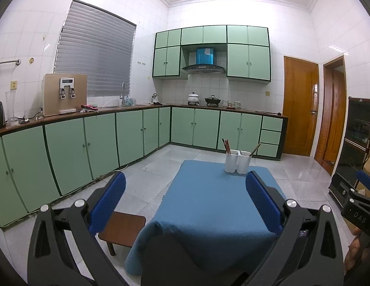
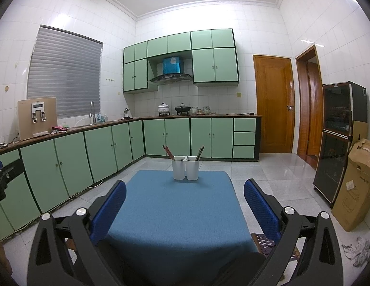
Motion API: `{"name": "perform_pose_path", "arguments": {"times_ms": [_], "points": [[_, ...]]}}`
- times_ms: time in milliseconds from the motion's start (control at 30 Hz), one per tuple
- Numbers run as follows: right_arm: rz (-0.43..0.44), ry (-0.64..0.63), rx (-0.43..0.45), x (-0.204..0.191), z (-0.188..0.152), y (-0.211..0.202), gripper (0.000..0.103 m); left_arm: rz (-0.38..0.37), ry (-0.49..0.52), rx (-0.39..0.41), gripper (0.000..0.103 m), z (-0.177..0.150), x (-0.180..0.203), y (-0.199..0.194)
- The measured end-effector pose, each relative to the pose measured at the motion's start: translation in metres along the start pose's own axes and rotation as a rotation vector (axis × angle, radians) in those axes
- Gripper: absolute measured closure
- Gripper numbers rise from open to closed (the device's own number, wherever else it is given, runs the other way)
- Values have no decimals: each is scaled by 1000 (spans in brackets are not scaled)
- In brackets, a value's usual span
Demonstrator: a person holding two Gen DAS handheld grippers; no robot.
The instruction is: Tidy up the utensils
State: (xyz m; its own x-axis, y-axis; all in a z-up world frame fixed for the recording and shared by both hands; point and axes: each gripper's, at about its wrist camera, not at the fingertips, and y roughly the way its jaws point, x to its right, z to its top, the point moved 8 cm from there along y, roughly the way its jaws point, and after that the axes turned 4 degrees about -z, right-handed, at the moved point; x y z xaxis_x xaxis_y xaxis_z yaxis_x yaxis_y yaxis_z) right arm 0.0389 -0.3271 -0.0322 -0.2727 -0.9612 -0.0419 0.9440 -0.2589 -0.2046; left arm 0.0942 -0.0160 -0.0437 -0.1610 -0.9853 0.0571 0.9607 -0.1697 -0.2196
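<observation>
A white two-compartment utensil holder [image 1: 237, 162] [image 2: 185, 168] stands at the far end of a table under a blue cloth [image 1: 213, 205] [image 2: 177, 205]. Dark red chopsticks [image 1: 226, 145] [image 2: 168, 152] lean out of its left cup. Brownish utensils [image 1: 254, 149] [image 2: 199, 153] lean out of its right cup. My left gripper [image 1: 185, 197] hangs open over the table's near left side, well short of the holder. My right gripper [image 2: 185, 200] is open too, above the near edge, nothing between its blue pads. The right gripper's body [image 1: 359, 202] shows at the left wrist view's right edge.
A small brown stool [image 1: 122, 230] stands left of the table, and a patterned seat [image 2: 266, 242] is at its right. Green cabinets [image 1: 101, 140] line the left and far walls. A dark appliance cabinet [image 2: 337, 140] and a cardboard box [image 2: 354, 183] stand on the right.
</observation>
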Motion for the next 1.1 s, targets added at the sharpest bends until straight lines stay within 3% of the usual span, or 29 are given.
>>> {"name": "perform_pose_path", "arguments": {"times_ms": [1100], "points": [[1, 1, -4, -2, -1, -1, 6, -4, 1, 0, 5, -4, -1, 0]]}}
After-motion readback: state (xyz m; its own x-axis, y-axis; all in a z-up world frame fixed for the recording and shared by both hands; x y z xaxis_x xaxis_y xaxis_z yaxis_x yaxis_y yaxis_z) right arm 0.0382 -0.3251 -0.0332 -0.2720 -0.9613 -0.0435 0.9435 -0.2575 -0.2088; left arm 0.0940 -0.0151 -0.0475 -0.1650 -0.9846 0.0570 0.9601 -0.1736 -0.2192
